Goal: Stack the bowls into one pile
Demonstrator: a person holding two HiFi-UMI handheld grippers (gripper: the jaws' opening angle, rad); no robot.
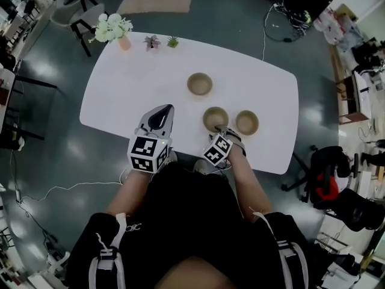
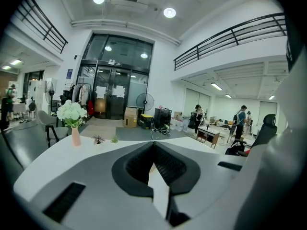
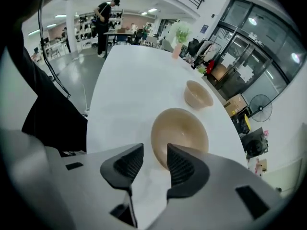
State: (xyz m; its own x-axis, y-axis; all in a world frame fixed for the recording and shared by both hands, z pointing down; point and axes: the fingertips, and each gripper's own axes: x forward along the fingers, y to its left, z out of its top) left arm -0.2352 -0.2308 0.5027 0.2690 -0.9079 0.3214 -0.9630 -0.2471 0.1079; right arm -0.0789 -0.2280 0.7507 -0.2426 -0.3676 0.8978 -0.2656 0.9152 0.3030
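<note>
Spread apart, my right fingers (image 3: 184, 169) hover at the rim of the nearest bowl (image 3: 180, 128); a shallow pinch could flip it. My left fingers (image 2: 136, 169) stay out of it, clenched empty.

1. My right tongs (image 3: 154, 149) hide the near rim of the closest bowl (image 3: 184, 126).
2. In the head view, their tips sit behind the marker cube (image 1: 218, 150); contact I cannot tell.
3. The 2 plants (image 1: 152, 41) are too small to identify.
</note>
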